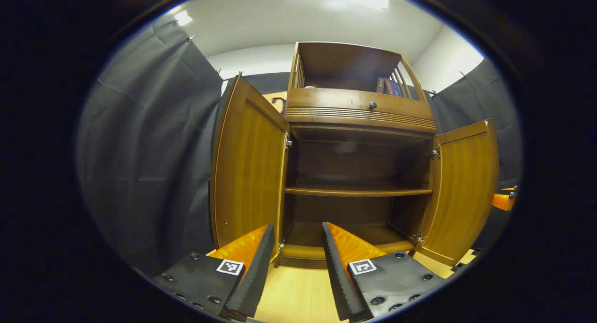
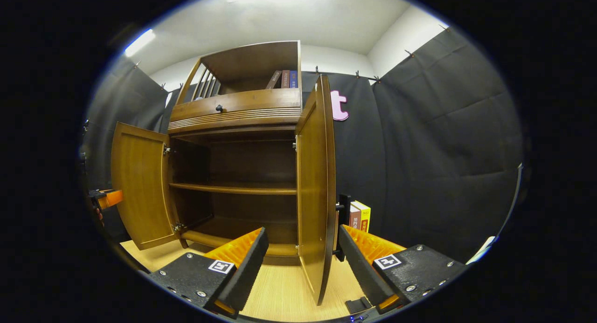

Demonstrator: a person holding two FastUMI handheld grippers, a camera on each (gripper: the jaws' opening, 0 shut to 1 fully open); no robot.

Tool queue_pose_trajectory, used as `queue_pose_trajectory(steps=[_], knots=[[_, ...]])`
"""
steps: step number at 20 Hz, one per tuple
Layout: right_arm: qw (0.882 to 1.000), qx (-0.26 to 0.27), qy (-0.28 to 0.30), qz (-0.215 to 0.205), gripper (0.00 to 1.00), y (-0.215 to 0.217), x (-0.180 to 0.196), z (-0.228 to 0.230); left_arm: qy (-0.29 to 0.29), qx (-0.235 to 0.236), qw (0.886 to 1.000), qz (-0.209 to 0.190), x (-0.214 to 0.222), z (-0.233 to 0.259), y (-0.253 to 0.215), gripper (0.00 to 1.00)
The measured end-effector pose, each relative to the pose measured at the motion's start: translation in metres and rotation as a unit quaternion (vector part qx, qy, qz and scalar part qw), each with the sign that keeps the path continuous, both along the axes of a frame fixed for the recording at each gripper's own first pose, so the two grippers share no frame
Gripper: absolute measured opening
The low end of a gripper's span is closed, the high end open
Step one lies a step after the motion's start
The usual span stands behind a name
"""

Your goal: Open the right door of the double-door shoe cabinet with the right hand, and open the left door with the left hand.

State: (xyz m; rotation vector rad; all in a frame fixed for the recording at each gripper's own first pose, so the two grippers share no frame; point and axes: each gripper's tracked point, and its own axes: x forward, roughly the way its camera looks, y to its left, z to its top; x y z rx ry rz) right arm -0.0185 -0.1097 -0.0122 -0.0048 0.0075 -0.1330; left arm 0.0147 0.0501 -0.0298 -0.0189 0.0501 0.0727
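The wooden shoe cabinet (image 1: 359, 113) stands straight ahead with both doors swung out. In the left gripper view its left door (image 1: 247, 174) is wide open, just left of my left gripper (image 1: 297, 227), which is open and holds nothing. The right door (image 1: 461, 192) hangs open on the far side. In the right gripper view the right door (image 2: 315, 183) stands edge-on between the spread fingers of my right gripper (image 2: 303, 230), which is open; neither finger presses on the door. The left door (image 2: 140, 183) is open at the left. Inside the cabinet, the shelf (image 2: 233, 188) is bare.
Several books (image 2: 282, 79) stand in the cabinet's top compartment, above a drawer with a dark knob (image 1: 372, 105). More books (image 2: 360, 216) stand on the light wood floor (image 1: 298, 290) right of the cabinet. Black cloth walls close in both sides.
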Motion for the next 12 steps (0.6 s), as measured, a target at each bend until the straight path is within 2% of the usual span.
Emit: queue_pose_trajectory(steps=[1,5,6,12], knots=[[1.0,0.002,-0.002,0.005,0.94,0.002,0.0,0.0,0.0,-0.002,1.0,-0.001,0.0,0.0,-0.001,0.66],[1.0,0.008,0.002,0.011,0.93,0.002,0.001,0.001,-0.005,0.011,1.0,0.011,-0.001,0.003,0.002,0.89],[1.0,0.009,0.003,0.009,0.93,0.001,0.002,0.002,-0.007,0.012,1.0,0.015,-0.001,0.005,0.004,0.92],[1.0,0.016,0.008,0.009,0.94,0.0,0.006,0.001,0.008,-0.003,1.0,0.028,-0.004,0.001,0.013,0.93]])
